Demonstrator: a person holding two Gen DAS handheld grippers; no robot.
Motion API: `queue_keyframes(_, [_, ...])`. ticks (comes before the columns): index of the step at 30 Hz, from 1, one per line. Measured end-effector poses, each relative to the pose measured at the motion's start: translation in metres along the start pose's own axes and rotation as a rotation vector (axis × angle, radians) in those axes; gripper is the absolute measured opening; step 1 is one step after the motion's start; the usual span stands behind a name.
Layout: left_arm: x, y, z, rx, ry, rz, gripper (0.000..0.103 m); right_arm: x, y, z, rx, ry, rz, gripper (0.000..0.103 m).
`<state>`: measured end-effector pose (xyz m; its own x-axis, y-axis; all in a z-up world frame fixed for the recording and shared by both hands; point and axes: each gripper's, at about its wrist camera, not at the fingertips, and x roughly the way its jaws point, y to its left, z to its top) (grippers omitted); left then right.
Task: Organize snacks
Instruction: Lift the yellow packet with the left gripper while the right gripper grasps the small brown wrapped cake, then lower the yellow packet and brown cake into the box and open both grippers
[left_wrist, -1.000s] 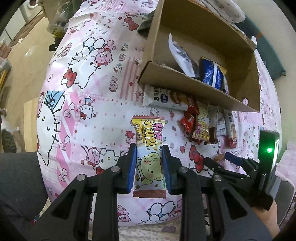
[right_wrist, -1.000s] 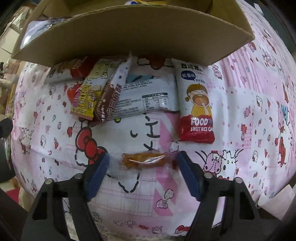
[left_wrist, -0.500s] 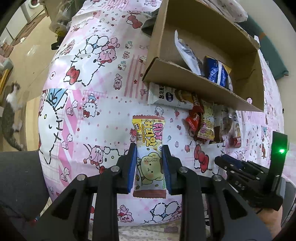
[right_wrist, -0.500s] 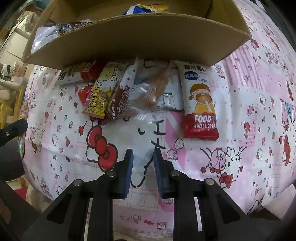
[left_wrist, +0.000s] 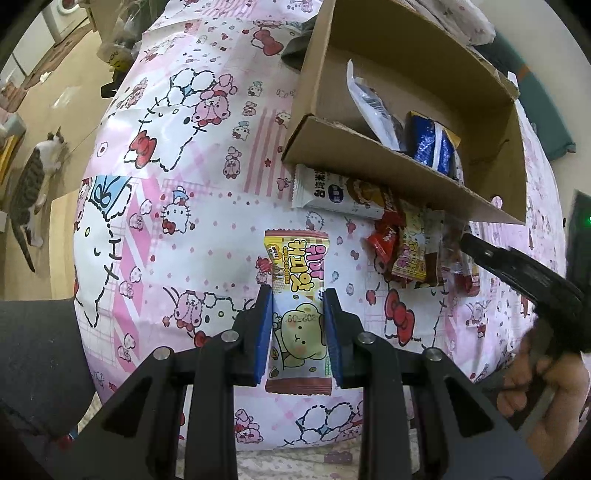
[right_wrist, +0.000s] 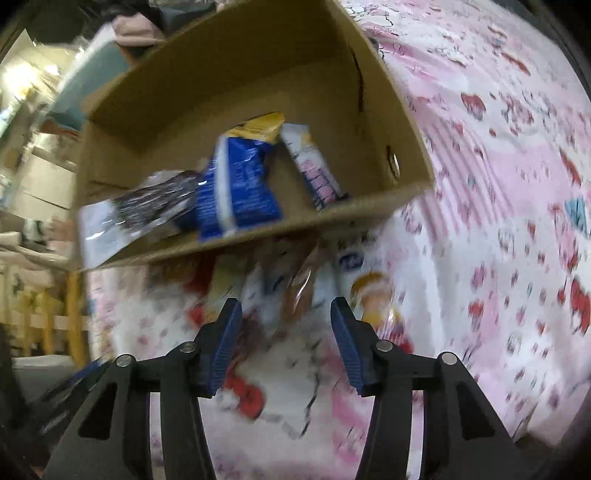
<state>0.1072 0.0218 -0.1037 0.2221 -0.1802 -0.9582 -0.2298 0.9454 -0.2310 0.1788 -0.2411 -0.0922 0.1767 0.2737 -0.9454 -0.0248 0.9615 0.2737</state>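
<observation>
My left gripper (left_wrist: 297, 314) is shut on a yellow and brown cookie packet (left_wrist: 298, 295) and holds it over the pink patterned cloth (left_wrist: 177, 192). An open cardboard box (left_wrist: 369, 155) lies ahead to the right with a blue packet (left_wrist: 432, 147) and a clear packet (left_wrist: 373, 107) inside. Several snack packets (left_wrist: 410, 251) lie in front of the box. My right gripper (right_wrist: 286, 325) is open, tilted up toward the box (right_wrist: 236, 85); a clear-wrapped brown snack (right_wrist: 301, 291) shows blurred between the fingers, apart from both pads. The right gripper also shows in the left wrist view (left_wrist: 517, 266).
A cat (left_wrist: 29, 184) stands on the floor at the left, beyond the cloth's edge. A white rice cake packet (left_wrist: 332, 192) lies against the box's front wall. In the right wrist view a blue packet (right_wrist: 236, 192) and a pink-white packet (right_wrist: 314, 170) lie inside the box.
My right gripper closed on the clear-wrapped snack, lifted it toward the box, then opened its fingers wide while swinging up. My left gripper kept its hold on the cookie packet.
</observation>
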Motion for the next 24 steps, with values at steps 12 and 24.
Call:
queue_keyframes(12, [0.001, 0.001, -0.001, 0.001, -0.003, 0.008, 0.023, -0.022, 0.002, -0.018, -0.044, 0.036, 0.063, 0.017])
queue_keyframes(24, [-0.069, -0.036, 0.034, 0.146, -0.185, -0.020, 0.023, -0.109, 0.018, -0.011, -0.096, -0.152, 0.345, 0.017])
